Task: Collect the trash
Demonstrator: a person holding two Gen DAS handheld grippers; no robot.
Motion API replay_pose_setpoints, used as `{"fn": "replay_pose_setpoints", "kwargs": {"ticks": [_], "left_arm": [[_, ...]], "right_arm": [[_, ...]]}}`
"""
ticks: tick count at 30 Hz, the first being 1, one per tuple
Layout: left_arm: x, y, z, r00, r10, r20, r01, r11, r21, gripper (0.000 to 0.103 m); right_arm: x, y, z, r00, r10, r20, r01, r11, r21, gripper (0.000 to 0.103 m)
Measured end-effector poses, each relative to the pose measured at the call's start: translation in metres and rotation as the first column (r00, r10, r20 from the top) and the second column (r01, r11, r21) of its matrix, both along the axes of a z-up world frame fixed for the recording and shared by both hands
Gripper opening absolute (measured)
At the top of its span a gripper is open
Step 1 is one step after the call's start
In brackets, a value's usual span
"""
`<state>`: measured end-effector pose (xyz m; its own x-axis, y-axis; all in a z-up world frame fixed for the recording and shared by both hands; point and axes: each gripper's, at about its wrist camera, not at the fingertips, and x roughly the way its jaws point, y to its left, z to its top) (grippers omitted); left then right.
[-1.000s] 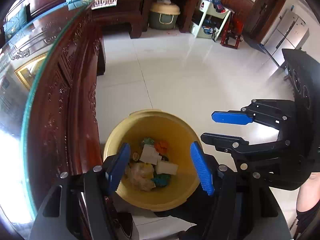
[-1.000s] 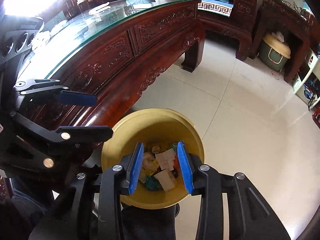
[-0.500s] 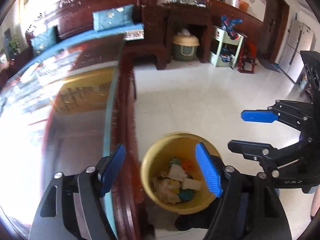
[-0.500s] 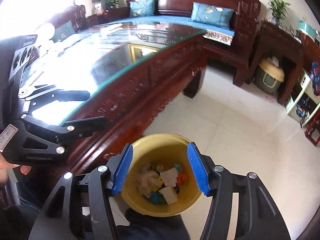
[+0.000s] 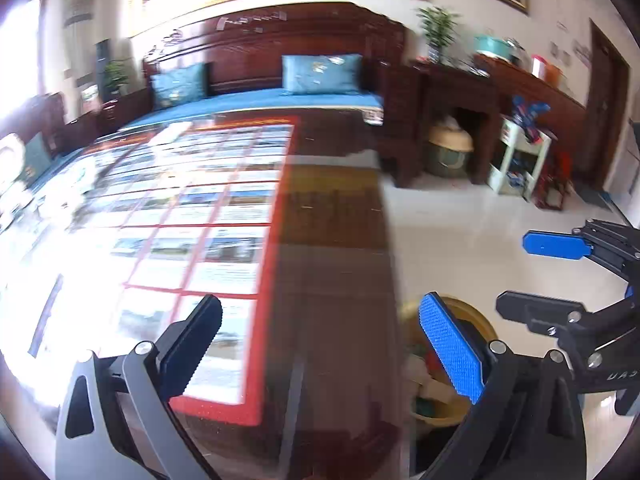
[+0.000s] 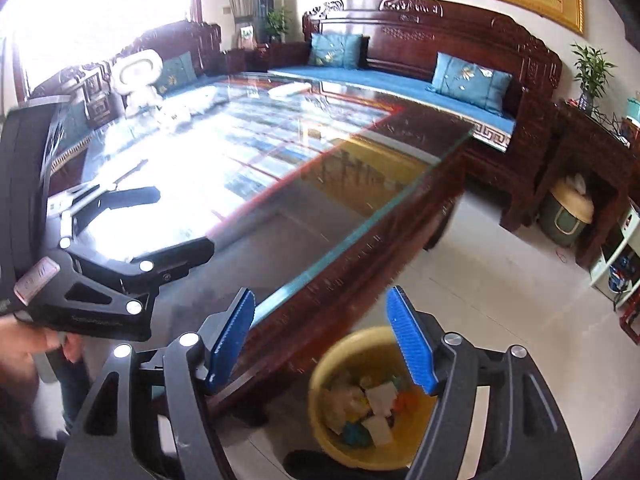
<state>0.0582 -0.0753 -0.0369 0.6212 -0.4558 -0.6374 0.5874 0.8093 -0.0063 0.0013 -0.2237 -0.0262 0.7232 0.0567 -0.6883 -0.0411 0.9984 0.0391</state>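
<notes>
A yellow bin (image 6: 332, 364) stands on the floor beside the table, holding several scraps of paper and coloured trash (image 6: 376, 400). It shows partly behind my left finger in the left wrist view (image 5: 476, 324). My left gripper (image 5: 320, 352) is open and empty above the glass table top. My right gripper (image 6: 324, 340) is open and empty, above the table's edge and the bin. The left gripper also shows in the right wrist view (image 6: 160, 220), and the right gripper in the left wrist view (image 5: 532, 276).
A long dark wooden table with a glass top (image 6: 280, 168) fills the left. White objects (image 6: 140, 80) sit at its far end. A wooden sofa with blue cushions (image 6: 440, 72) lines the wall. A white shelf (image 5: 520, 156) and a covered basket (image 5: 450, 148) stand at the right.
Both grippers have risen from over the bin and tilted up toward the table top. The right jaws have opened wider. The bin now sits low in both views.
</notes>
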Motion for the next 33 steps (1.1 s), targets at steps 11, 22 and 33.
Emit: {"fn": "replay_pose_setpoints", "kwargs": {"ticks": [11,22,33], "left_arm": [[0.024,0.085,0.016,0.976,0.214,0.047,-0.212,0.976,-0.058,0.099],[0.061,0.136,0.018,0.917,0.389,0.084,-0.389,0.921,-0.015,0.099],[0.095,0.159,0.003,0.895,0.443,0.054,-0.443,0.896,-0.011,0.099]], "right_arm": [[0.038,0.071,0.016,0.992,0.001,0.127,-0.011,0.997,0.077,0.089],[0.08,0.119,0.005,0.979,-0.093,0.18,0.076,0.993,0.095,0.094],[0.11,0.133,-0.019,0.982,-0.123,0.146,0.108,0.989,0.104,0.095]]}}
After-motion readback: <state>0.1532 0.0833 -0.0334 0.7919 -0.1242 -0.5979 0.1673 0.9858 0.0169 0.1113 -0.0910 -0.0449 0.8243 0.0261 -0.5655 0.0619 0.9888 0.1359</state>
